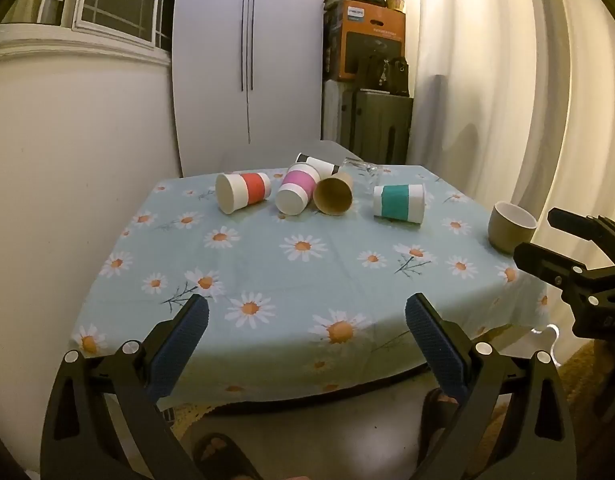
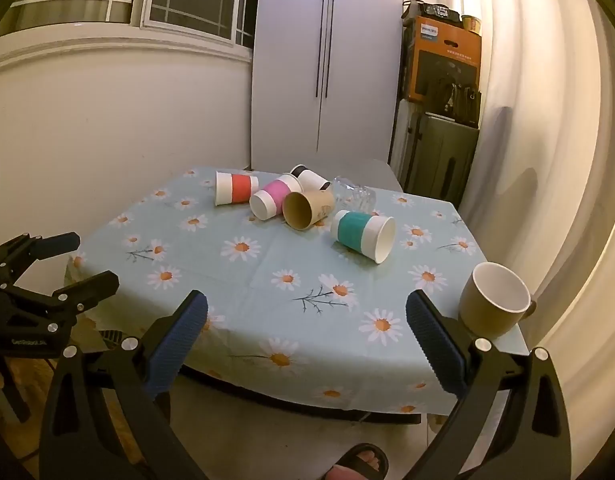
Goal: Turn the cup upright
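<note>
Several paper cups lie on their sides at the far part of the table: a red-banded cup, a pink-banded cup, a plain brown cup, a black-banded cup and a teal-banded cup. A clear glass lies behind them. An olive mug stands upright at the right edge. My left gripper is open and empty over the near edge. My right gripper is open and empty, near the mug.
The table carries a light blue daisy tablecloth. A white cabinet and stacked boxes stand behind it, a curtain to the right. Sandalled feet are below the near edge.
</note>
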`<action>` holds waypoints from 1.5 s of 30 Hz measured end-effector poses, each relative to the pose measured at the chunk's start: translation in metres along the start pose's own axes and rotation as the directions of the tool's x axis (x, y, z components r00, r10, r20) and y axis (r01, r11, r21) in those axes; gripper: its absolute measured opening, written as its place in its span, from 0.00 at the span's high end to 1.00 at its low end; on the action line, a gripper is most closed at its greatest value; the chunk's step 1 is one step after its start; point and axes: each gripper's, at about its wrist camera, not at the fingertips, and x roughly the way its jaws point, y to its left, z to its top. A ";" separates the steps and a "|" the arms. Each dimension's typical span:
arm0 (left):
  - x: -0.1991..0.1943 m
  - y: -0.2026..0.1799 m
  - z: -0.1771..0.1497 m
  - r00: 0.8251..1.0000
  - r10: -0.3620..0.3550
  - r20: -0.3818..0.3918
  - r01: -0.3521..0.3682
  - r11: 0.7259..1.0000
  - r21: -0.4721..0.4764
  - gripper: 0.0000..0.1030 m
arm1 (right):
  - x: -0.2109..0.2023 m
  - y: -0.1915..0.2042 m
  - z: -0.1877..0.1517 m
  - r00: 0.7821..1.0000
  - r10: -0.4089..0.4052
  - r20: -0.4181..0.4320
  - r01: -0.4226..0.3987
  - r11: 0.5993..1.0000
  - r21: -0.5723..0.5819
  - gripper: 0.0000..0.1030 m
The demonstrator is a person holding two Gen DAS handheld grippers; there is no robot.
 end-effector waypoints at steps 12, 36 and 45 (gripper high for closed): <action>0.000 0.004 0.004 1.000 -0.004 -0.013 0.004 1.000 -0.005 0.06 | 0.012 0.004 0.006 1.000 -0.001 -0.029 0.001 1.000 0.004 0.04; 0.001 0.005 0.001 1.000 -0.007 -0.015 0.007 1.000 -0.004 0.06 | 0.013 0.002 0.002 0.999 0.007 -0.034 -0.007 1.000 -0.007 0.04; 0.000 0.004 0.001 1.000 -0.005 -0.019 0.005 1.000 -0.001 0.06 | 0.016 0.001 0.003 0.999 0.005 -0.048 -0.005 1.000 0.004 0.04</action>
